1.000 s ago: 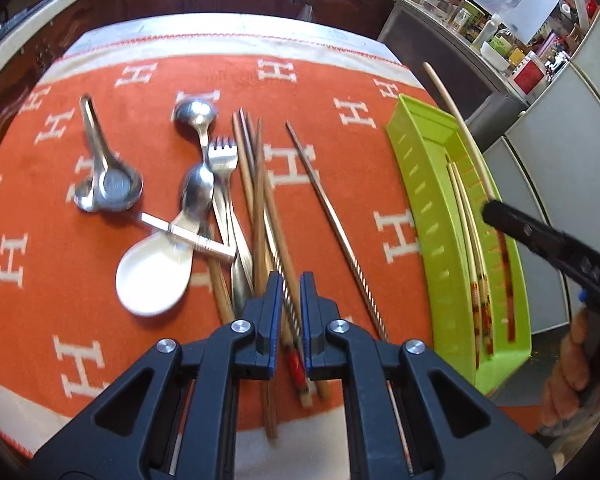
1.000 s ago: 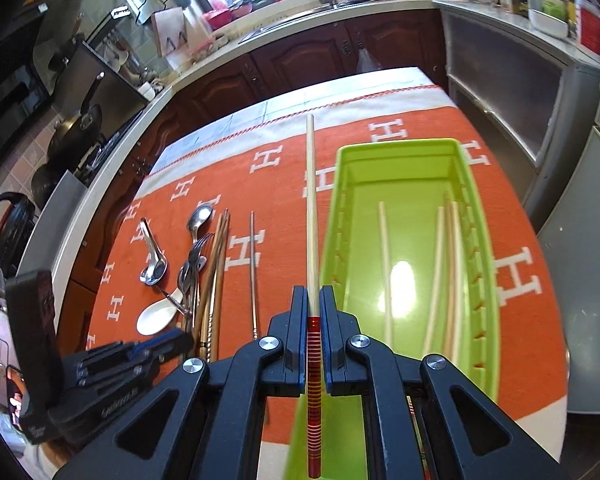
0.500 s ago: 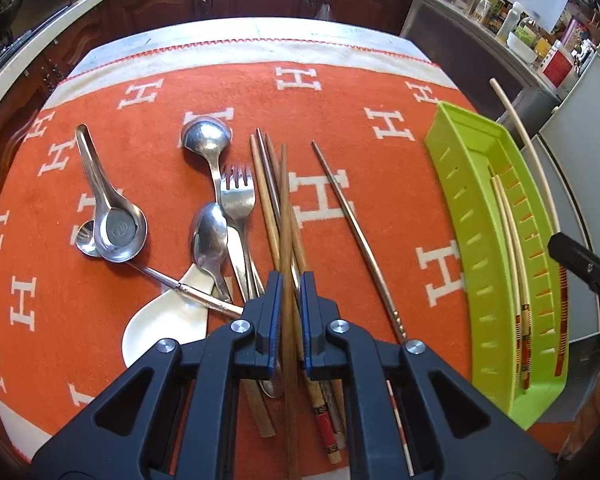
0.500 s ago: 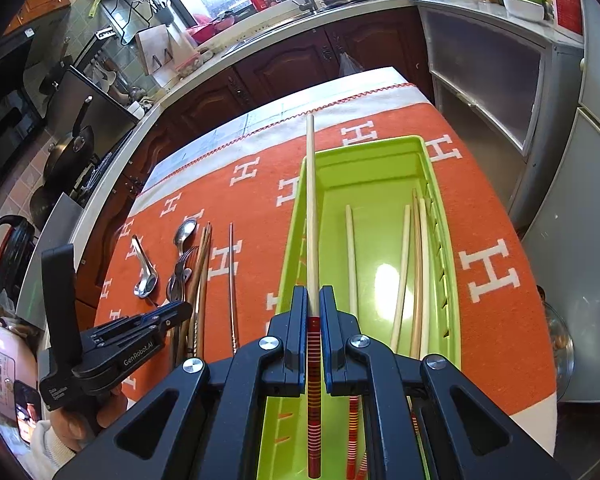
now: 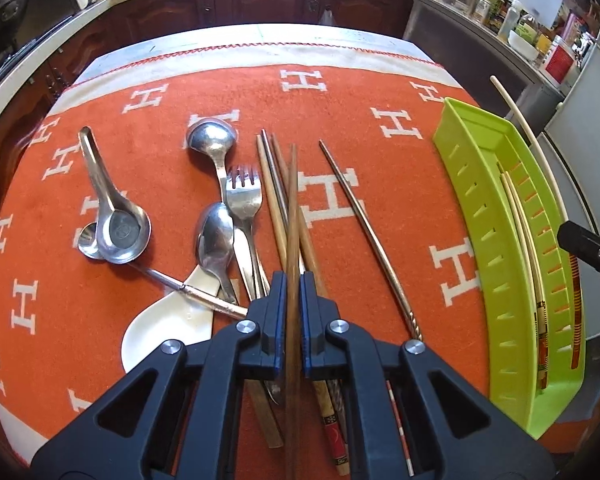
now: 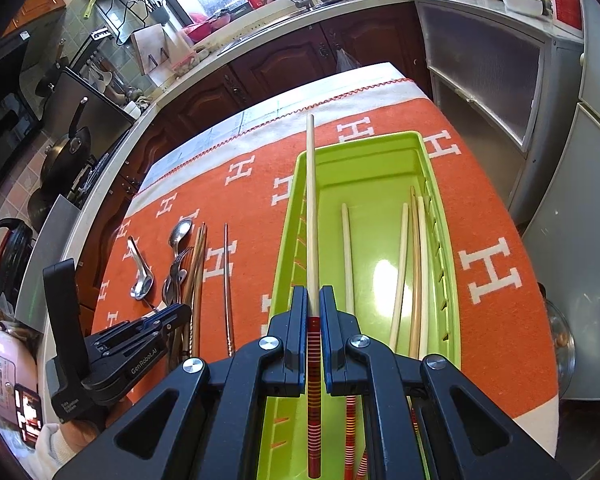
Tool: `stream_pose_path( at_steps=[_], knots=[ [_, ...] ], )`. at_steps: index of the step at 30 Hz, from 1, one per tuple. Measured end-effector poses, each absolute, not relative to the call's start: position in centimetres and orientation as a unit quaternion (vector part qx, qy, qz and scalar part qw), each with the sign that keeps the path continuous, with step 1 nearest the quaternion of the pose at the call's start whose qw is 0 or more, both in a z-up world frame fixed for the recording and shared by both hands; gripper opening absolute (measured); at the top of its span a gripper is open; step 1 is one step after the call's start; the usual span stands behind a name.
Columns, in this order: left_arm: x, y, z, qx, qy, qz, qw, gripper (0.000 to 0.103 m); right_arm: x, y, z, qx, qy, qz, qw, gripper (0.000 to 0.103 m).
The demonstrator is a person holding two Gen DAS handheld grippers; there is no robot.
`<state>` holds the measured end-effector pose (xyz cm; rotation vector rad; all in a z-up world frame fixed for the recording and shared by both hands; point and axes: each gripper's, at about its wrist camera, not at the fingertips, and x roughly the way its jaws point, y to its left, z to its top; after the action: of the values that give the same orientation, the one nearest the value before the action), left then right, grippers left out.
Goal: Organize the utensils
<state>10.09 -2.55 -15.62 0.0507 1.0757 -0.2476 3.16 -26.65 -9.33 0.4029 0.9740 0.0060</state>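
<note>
1. The left gripper (image 5: 293,280) has its jaws closed on a dark wooden chopstick (image 5: 292,216). This one lies on top of the bundle of chopsticks (image 5: 274,208) in the middle of the orange cloth (image 5: 380,92). I judge that it should be raised straight up and slowly, because the fork (image 5: 244,200) and the steel spoons (image 5: 215,236) lie just beside the bundle and can be pulled along.

2. The metal chopstick (image 5: 364,232) lies alone, to the right of the bundle and apart from it. It needs no care in this step.

3. The right gripper (image 6: 313,296) has its jaws closed on a pale chopstick with a red striped end (image 6: 310,200). The stick is over the left wall of the green tray (image 6: 380,144), and its far tip reaches past the tray's far rim. I judge it better to move it a little to the right and nearer, and to lower it parallel to the chopsticks already in the tray (image 6: 414,264) before letting go. Otherwise it may rest on the wall and roll out.

4. Hard to see: in the left wrist view the gripper body covers the near ends of the bundle, so I cannot tell how many sticks are under the held one. The white ceramic spoon (image 5: 168,328) is partly covered by a thin metal handle (image 5: 188,290). A small spoon (image 5: 86,240) shows only its edge behind the steel soup spoon (image 5: 116,220).

5. In the right wrist view the near end of the tray is behind the gripper, so the striped ends there cannot be counted.
</note>
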Motion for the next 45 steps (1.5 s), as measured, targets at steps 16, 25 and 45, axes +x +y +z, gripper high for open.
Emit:
stream_pose_path(
  at_steps=[16,25,45],
  knots=[
    [8.8,-7.6,-4.5,-0.035,0.514,-0.216,0.829,0.004,1.6,-29.0,-9.6,0.213,0.486,-0.045,0.846,0.006],
    [9.6,-15.7,-4.7,-0.028,0.533,-0.233,0.813,0.004,0.3,-30.4,-9.4,0.222,0.478,-0.072,0.847,0.017],
    [7.0,-15.9,-7.2,0.079,0.516,-0.189,0.832,0.005,-1.6,-30.8,-7.1,0.22,0.449,-0.098,0.861,0.017]
  ],
)
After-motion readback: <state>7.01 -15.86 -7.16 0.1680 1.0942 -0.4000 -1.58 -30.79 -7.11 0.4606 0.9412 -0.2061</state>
